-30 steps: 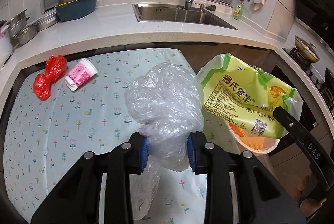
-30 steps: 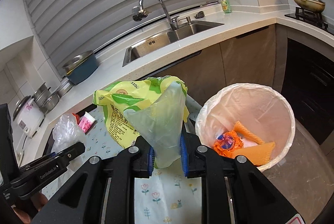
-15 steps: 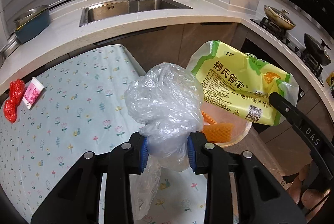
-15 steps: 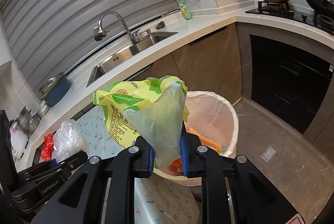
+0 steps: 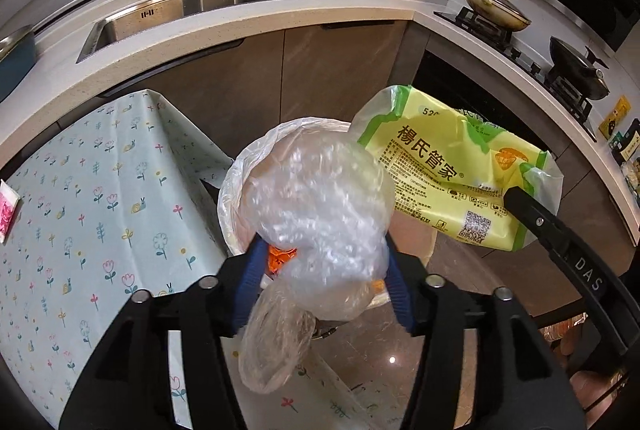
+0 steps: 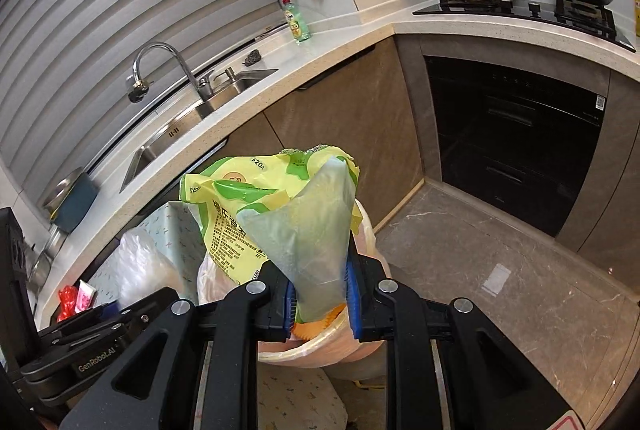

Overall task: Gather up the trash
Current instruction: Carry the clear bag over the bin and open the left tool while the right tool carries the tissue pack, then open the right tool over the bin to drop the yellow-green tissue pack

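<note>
Tongs of both hands hang over the lined waste bin (image 5: pixel 240 173), which stands on the floor just beside the cloth-covered worktop (image 5: pixel 100 197); we read this as the drop stage of the task. Our left tongs (image 5: pixel 320 282) are opening, the blue pads standing clear of the crumpled clear plastic bag (image 5: pixel 320 201), which sits blurred between them directly above the bin mouth, so it should fall inside. Our right tongs (image 6: pixel 322 294) are closed narrowly on a clear corner of the yellow-green printed package (image 6: pixel 256 213), holding it above the bin rim (image 6: pixel 320 346) for the same purpose. Orange scraps (image 6: pixel 316 328) already lie in the bin. On the worktop's far side, well apart from the bin, a red plastic bag (image 6: pixel 66 300) and a pink wrapper (image 6: pixel 85 296) remain uncollected.
</note>
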Demonstrator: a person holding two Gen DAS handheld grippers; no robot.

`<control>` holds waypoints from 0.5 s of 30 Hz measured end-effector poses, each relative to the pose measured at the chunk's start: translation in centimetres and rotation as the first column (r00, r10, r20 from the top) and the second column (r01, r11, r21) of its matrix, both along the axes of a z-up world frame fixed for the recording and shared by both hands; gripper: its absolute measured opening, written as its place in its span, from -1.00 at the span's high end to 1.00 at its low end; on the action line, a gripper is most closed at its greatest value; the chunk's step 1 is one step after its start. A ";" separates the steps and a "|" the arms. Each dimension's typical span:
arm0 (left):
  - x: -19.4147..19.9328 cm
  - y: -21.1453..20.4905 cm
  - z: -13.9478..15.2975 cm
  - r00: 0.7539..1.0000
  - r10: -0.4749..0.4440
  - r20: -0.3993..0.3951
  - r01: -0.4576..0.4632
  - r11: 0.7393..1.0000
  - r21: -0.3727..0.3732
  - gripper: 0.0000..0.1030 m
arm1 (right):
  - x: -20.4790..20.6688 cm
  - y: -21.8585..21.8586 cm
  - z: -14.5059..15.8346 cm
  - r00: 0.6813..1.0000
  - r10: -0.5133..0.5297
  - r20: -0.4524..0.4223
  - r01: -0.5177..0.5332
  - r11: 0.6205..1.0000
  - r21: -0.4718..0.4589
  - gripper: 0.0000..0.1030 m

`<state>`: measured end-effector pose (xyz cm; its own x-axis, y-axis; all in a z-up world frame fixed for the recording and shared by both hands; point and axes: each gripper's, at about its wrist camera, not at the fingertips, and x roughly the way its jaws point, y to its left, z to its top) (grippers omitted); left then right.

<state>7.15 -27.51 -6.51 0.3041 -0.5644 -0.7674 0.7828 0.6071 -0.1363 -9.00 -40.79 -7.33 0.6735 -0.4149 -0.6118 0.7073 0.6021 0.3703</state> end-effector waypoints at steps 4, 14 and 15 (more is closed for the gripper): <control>0.2 -0.3 0.2 1.000 0.012 0.017 -0.012 1.000 -0.008 -0.30 | 0.0 -0.2 -0.2 1.000 -0.006 -0.004 0.006 1.000 0.001 0.63; 1.8 1.6 0.7 0.995 0.090 0.042 -0.089 0.996 -0.022 -0.31 | 1.4 0.2 -0.4 1.000 0.018 -0.014 -0.018 1.000 0.002 0.61; 1.9 1.9 0.8 0.994 0.099 0.046 -0.098 0.995 -0.021 -0.31 | 1.6 0.3 -0.5 1.000 0.023 -0.016 -0.023 1.000 0.003 0.61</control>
